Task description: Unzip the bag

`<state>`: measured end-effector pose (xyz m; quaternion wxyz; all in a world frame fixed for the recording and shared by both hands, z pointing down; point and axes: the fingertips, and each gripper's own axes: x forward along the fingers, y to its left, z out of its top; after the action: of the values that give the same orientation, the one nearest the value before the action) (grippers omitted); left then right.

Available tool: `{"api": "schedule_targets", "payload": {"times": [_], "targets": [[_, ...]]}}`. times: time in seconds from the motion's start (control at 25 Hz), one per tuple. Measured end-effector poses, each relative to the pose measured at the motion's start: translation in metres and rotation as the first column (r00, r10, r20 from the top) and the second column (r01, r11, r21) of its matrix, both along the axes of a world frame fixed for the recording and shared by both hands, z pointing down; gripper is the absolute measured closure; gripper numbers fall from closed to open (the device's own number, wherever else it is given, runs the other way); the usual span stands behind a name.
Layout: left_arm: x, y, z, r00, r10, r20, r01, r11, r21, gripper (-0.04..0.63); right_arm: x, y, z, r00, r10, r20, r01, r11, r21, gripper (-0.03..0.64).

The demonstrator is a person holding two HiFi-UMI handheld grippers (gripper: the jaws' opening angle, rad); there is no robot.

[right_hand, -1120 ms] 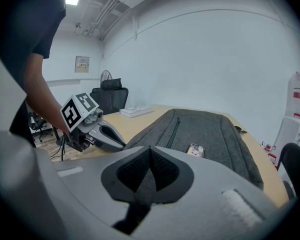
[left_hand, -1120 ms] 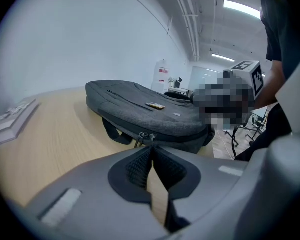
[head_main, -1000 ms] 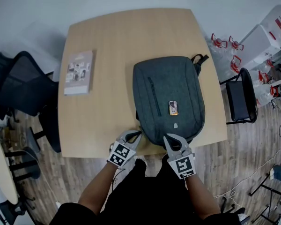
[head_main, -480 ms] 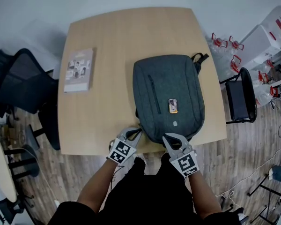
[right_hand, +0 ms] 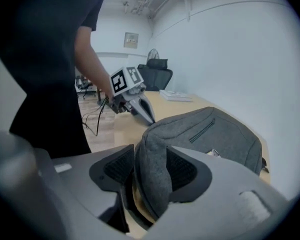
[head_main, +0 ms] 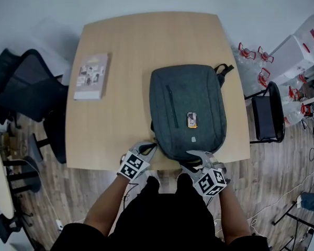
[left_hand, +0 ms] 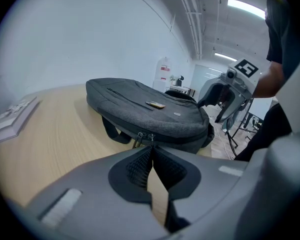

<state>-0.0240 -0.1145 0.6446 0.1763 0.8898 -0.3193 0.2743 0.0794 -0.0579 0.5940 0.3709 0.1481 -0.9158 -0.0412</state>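
**Bag at the near table edge, both tongs on its near end**

The bag (head_main: 187,116) lies flat on the table (head_main: 125,51), right of centre, its near end close to the table's near edge. Bare wood is open to the far side and to the left of it. The strip between the bag and the table's right edge is narrower. A book (head_main: 91,76) lies well apart, by the left edge. Off the table, a dark chair (head_main: 23,90) stands to the left and another chair (head_main: 266,114) to the right, near the table's right edge.

My left tongs (head_main: 146,149) are at the bag's near-left corner with the jaws together. My right tongs (head_main: 198,157) are at the near-right corner. Their jaws stand apart and have just been opening.

Only the left gripper view shows the zipper pulls (left_hand: 141,139). They hang on the bag's near side wall, directly above my closed tips. I cannot tell whether one is pinched.

Only the right gripper view shows that the bag's grey edge stands between the right jaws and fills most of the gap.

The head view alone shows the small orange tag (head_main: 192,120) on the bag's top face.
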Motion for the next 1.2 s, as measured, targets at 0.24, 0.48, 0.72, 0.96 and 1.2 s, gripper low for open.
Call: {"api": "schedule_targets", "payload": {"times": [0.24, 0.48, 0.72, 0.96, 1.2], "targets": [[0.001, 0.0, -0.001, 1.0, 0.026, 0.016, -0.026, 1.0, 0.0, 0.569, 0.022, 0.005, 0.03, 0.99, -0.05, -0.135, 0.05, 0.999, -0.003, 0.435], [0.002, 0.001, -0.002, 0.997, 0.044, 0.071, -0.046, 0.998, 0.03, 0.569, 0.023, 0.0, 0.041, 0.989, -0.004, -0.145, 0.009, 0.999, 0.032, 0.5], [0.003, 0.005, 0.002, 0.99, 0.043, 0.133, -0.049, 0.998, 0.044, 0.569, 0.023, 0.0, 0.044, 0.989, 0.013, -0.147, -0.007, 0.999, 0.04, 0.503], [0.009, 0.015, 0.0, 0.982, 0.082, 0.169, -0.091, 0.995, 0.048, 0.569, 0.024, -0.004, 0.043, 0.99, 0.058, -0.127, -0.051, 0.997, 0.054, 0.5], [0.011, 0.027, -0.002, 0.977, 0.112, 0.181, -0.123, 0.991, 0.049, 0.568, 0.014, -0.007, 0.045, 0.989, 0.093, -0.114, -0.089, 0.995, 0.033, 0.517]]}}
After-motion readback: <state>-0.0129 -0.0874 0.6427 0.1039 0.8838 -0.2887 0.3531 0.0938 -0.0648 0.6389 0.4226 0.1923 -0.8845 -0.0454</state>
